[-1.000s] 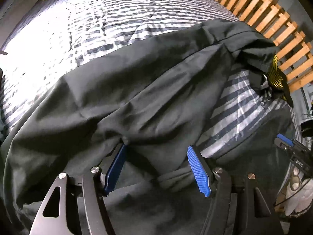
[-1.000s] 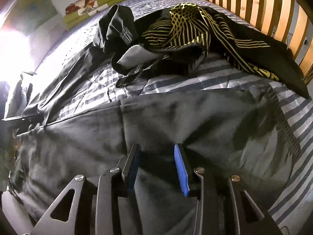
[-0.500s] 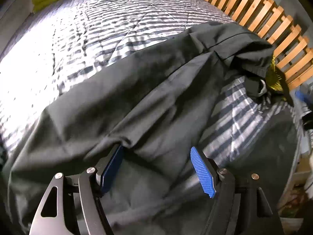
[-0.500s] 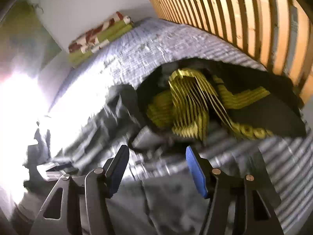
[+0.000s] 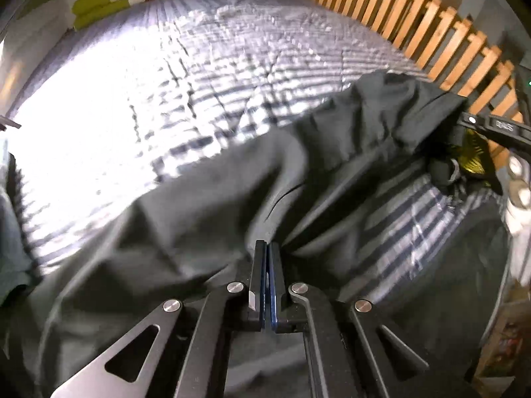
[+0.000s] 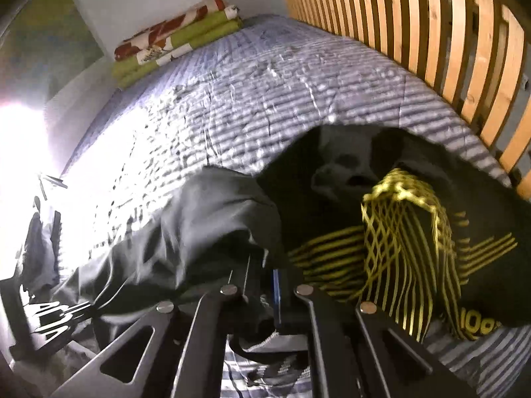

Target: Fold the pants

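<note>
We judged this to be the gathering step of the fold, both tools having just taken hold of the cloth before anything was doubled over. The left gripper had its jaws just closing, and in the left wrist view the blue pads stood pressed together with a ridge of the dark pants pinched at their tips, creases running out from that point. The right gripper had likewise just been closing; in its own view its tips were buried under dark cloth, narrow, apparently nipping an end of the pants, though we could not see the pads meet the fabric. The pants lay sprawled across the near side of the bed, a long band running from the near left toward the far right, where it bunched up beside a black garment with yellow stripes. The pants cloth looked thin, matte and limp, taking soft folds rather than sharp ones. Under it the striped quilt was puffy and stitched in rows, glaring white on the left. A wooden slatted rail ran along the far right, and folded green and red bedding sat at the far end. Next, we judged, the two grips would need lifting together and carrying across so one half lies over the other, keeping clear of the striped garment.
</note>
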`<state>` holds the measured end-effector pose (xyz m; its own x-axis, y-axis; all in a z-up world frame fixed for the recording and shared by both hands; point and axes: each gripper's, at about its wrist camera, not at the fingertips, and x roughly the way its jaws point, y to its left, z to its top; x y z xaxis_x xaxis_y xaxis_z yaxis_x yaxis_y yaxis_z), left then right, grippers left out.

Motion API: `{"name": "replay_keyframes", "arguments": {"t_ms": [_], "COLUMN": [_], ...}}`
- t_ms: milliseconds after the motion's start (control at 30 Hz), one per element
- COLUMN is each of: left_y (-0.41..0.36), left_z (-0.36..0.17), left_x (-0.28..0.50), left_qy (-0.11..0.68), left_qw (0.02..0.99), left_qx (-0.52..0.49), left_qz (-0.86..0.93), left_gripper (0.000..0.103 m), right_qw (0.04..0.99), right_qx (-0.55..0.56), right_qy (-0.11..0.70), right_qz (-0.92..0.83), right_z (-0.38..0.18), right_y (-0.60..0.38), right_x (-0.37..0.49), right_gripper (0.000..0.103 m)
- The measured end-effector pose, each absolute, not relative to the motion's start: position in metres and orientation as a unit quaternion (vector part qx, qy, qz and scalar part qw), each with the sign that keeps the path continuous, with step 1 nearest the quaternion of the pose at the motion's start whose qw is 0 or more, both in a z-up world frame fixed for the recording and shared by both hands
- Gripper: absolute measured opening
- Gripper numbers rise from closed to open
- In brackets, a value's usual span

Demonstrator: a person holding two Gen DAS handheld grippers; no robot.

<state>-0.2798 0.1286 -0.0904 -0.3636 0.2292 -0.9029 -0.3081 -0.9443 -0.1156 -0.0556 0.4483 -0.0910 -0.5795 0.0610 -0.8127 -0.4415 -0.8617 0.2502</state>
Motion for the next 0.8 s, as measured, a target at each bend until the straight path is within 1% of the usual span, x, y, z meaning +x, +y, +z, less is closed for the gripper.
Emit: {"name": "replay_keyframes", "arguments": {"t_ms": [100,233,300,367,400,433,500,600,667,700,733,800], "left_y": [0.106,0.075,0.062,0.055,0.053,0.05,0.043,0.032,0.02,0.014,0.008,0.002], "left_z": [-0.068,-0.037,-0.029,-0.028,-0.032,-0.04,-0.061,-0.085,-0.093,-0.094,-0.097,-0.101], "left_x": [-0.267,-0.23,-0.207,-0.176,-0.167,-0.155,-0.139,-0.13,-0.131,-0.134,-0.136,-0.137], "left_qy": [0.019,0.019,0.018,0.041,0.052,0.067,0.092,0.097,0.086,0.073,0.066,0.064], "left_qw": [0.162,0.177,0.192,0.195,0.196,0.194,0.188,0.168,0.152,0.146,0.139,0.128], "left_qx": [-0.524,-0.501,-0.497,-0.5,-0.504,-0.514,-0.54,-0.567,-0.574,-0.577,-0.58,-0.584], "left_qz": [0.836,0.847,0.846,0.843,0.839,0.833,0.815,0.8,0.8,0.8,0.8,0.799], "left_gripper": [0.0,0.0,0.0,0.0,0.0,0.0,0.0,0.0,0.0,0.0,0.0,0.0], "right_qw": [0.158,0.157,0.149,0.135,0.126,0.107,0.071,0.064,0.064,0.063,0.064,0.071], "right_qx": [-0.419,-0.387,-0.382,-0.389,-0.402,-0.427,-0.485,-0.517,-0.507,-0.498,-0.487,-0.473], "right_qy": [0.192,0.146,0.123,0.085,0.072,0.067,0.077,0.13,0.179,0.207,0.237,0.272], "right_qz": [0.873,0.897,0.904,0.907,0.904,0.895,0.868,0.844,0.84,0.84,0.838,0.835], "right_z": [-0.07,-0.032,-0.024,-0.026,-0.034,-0.047,-0.078,-0.111,-0.114,-0.113,-0.111,-0.107], "right_y": [0.447,0.435,0.423,0.402,0.39,0.378,0.363,0.361,0.371,0.379,0.389,0.403], "right_x": [-0.05,-0.011,0.013,0.045,0.06,0.074,0.099,0.131,0.141,0.145,0.147,0.144], "right_gripper": [0.003,0.003,0.003,0.004,0.009,0.017,0.025,0.025,0.026,0.029,0.036,0.04]}}
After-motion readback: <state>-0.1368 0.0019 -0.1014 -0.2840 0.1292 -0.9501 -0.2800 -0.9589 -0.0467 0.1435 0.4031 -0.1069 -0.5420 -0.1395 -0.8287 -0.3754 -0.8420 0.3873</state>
